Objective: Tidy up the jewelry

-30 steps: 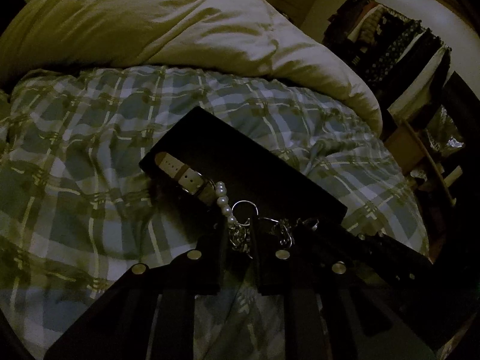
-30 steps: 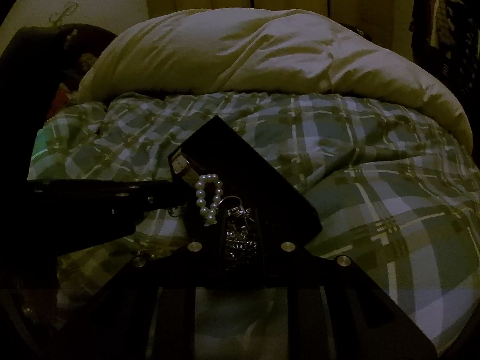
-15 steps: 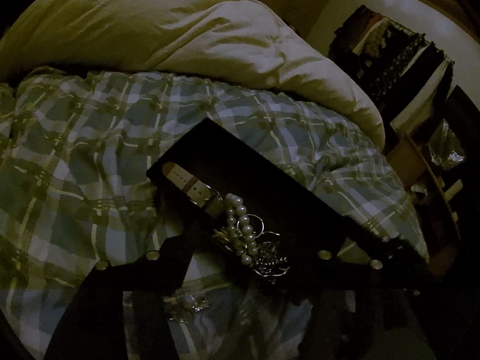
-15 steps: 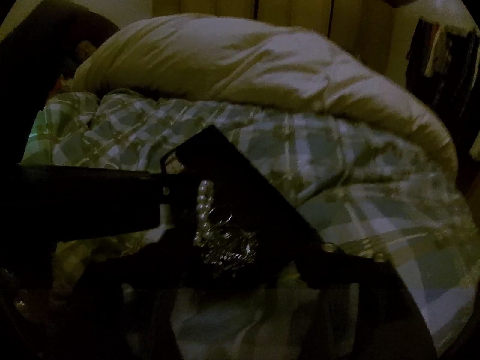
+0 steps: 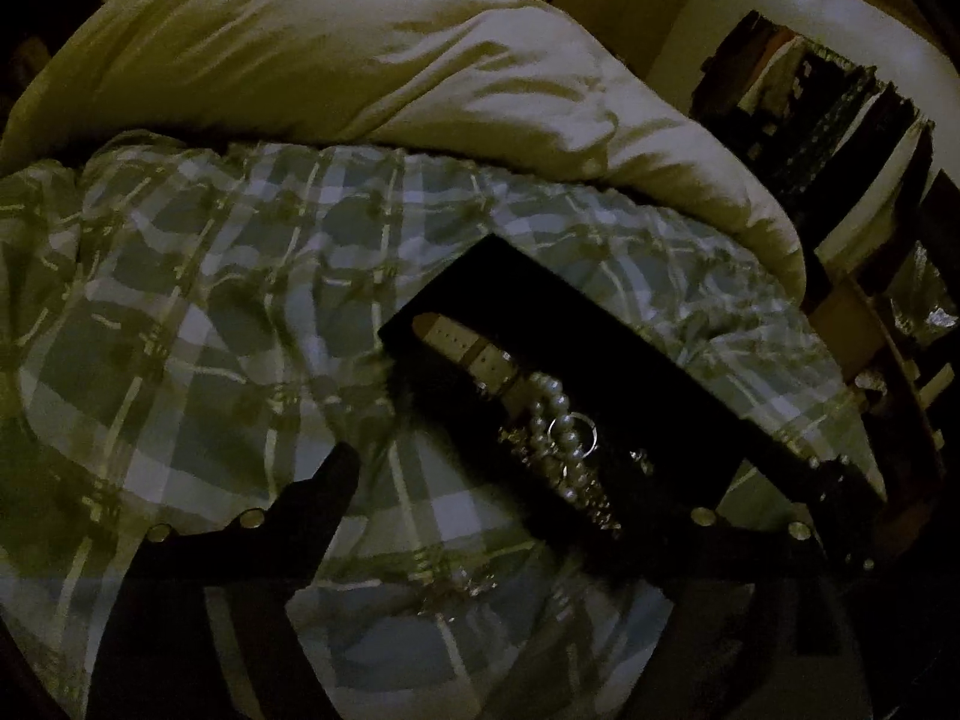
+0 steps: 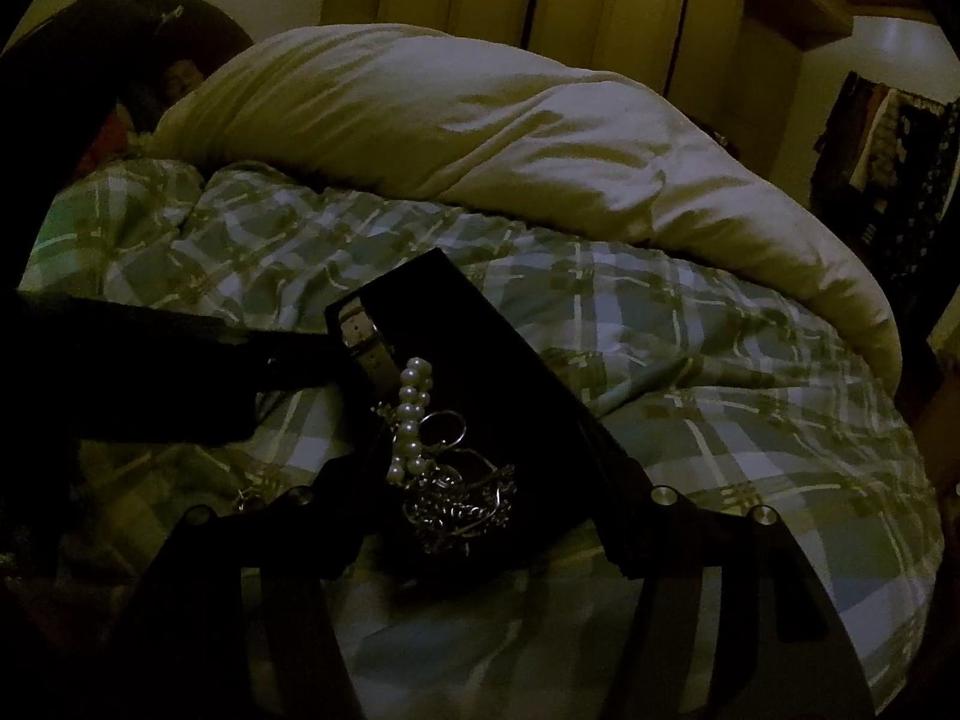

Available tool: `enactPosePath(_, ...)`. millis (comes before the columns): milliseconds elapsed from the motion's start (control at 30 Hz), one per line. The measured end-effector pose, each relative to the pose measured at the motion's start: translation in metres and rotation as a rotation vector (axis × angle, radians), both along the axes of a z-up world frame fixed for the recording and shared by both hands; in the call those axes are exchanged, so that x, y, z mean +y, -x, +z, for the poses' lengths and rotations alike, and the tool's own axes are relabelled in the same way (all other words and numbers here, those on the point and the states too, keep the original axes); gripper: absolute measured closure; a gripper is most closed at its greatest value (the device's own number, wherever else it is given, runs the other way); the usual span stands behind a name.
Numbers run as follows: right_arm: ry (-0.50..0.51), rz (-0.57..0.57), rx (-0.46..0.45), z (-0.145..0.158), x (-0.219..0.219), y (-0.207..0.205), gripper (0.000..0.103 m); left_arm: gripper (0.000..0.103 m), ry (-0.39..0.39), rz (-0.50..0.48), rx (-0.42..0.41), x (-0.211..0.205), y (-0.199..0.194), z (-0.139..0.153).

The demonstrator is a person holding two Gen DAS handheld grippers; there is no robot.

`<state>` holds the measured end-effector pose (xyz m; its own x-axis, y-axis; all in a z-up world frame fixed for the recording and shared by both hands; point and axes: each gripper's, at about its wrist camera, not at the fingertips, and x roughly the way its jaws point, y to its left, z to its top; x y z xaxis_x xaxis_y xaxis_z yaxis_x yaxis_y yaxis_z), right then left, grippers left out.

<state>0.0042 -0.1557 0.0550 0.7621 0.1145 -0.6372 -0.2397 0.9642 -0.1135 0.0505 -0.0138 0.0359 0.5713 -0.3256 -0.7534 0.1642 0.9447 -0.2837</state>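
Inspected in dim light, reading left to right. My left gripper [image 5: 528, 480] is opening, its fingers [image 5: 324, 492] spread wide with nothing pinched between them; its left finger hangs over the plaid bed cover [image 5: 198, 324], and its right finger is lost in the dark against the tray's near end. A small loose piece of jewelry [image 5: 462, 585] lies on the cover between the fingers, too dim to identify. The black tray [image 5: 600, 324] rests on the bed, running diagonally. At its far left end lies a pale watch strap [image 5: 465, 348]; just right of it a pearl bracelet [image 5: 561, 420], touching a plain ring [image 5: 585, 429] and a silver chain [image 5: 594, 504]. From my right wrist view, the left gripper's dark body [image 6: 180, 384] reaches in from the left edge, ending at the tray [image 6: 480, 324] beside the strap [image 6: 366, 342]. My right gripper [image 6: 480, 516] has its fingers parted wide, gripping nothing, straddling the tray's near end; the pearls [image 6: 411, 420], ring [image 6: 444, 429] and a tangled heap of silver chain [image 6: 462, 504] lie between them untouched. Behind the tray, a cream duvet [image 6: 450, 138] is bunched across the bed
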Motion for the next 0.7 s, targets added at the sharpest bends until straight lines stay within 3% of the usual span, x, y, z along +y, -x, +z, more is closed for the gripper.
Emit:
enactPosePath(133,-0.001,0.000,-0.006,0.002,0.002,0.002,0.030,0.014,-0.027,0.004,0.006,0.005,0.002,-0.002)
enactPosePath(467,-0.033,0.054,0.001,0.003,0.009,0.007,0.030,0.011,-0.054,0.112,0.036,0.058,0.003,-0.007)
enactPosePath(700,-0.088,0.161,0.041,0.001,0.026,0.016,0.030,0.011,-0.086,0.088,0.038,0.066,0.009,-0.008)
